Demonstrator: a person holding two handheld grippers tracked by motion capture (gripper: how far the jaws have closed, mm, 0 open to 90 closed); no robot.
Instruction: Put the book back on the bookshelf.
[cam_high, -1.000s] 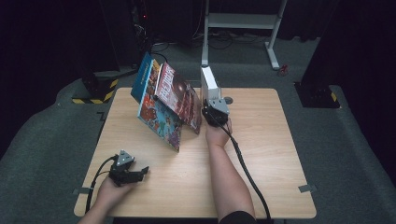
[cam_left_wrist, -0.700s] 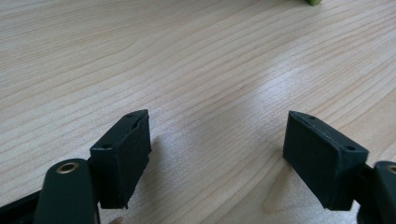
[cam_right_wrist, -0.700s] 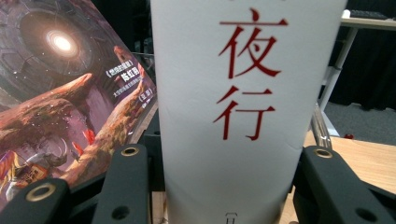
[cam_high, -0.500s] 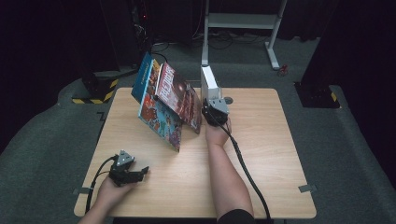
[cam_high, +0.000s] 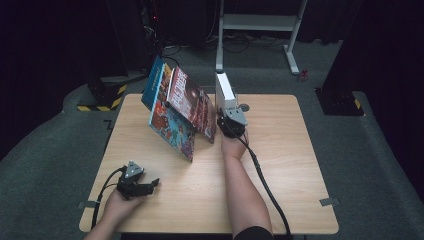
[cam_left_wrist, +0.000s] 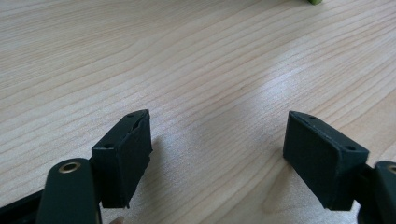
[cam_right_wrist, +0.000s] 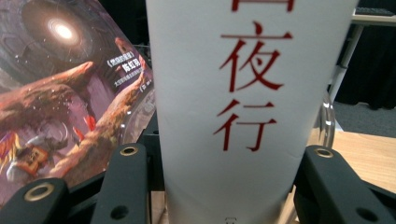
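Observation:
A white book (cam_high: 225, 91) with red characters on its spine (cam_right_wrist: 243, 116) stands upright at the table's far middle. My right gripper (cam_high: 231, 120) is shut on its spine, one jaw on each side, as the right gripper view (cam_right_wrist: 224, 186) shows. To its left several colourful books (cam_high: 172, 120) lean together, the nearest with a dark red fantasy cover (cam_right_wrist: 70, 93). My left gripper (cam_high: 149, 186) rests on the wooden table (cam_high: 280, 165) near the front left corner. It is open, with bare wood between its jaws (cam_left_wrist: 217, 154).
A small round object (cam_high: 243, 107) lies just right of the white book; a clear rim (cam_right_wrist: 329, 121) shows behind it. On the floor beyond the table stand a white desk frame (cam_high: 260, 22) and a black-and-yellow striped base (cam_high: 107, 95).

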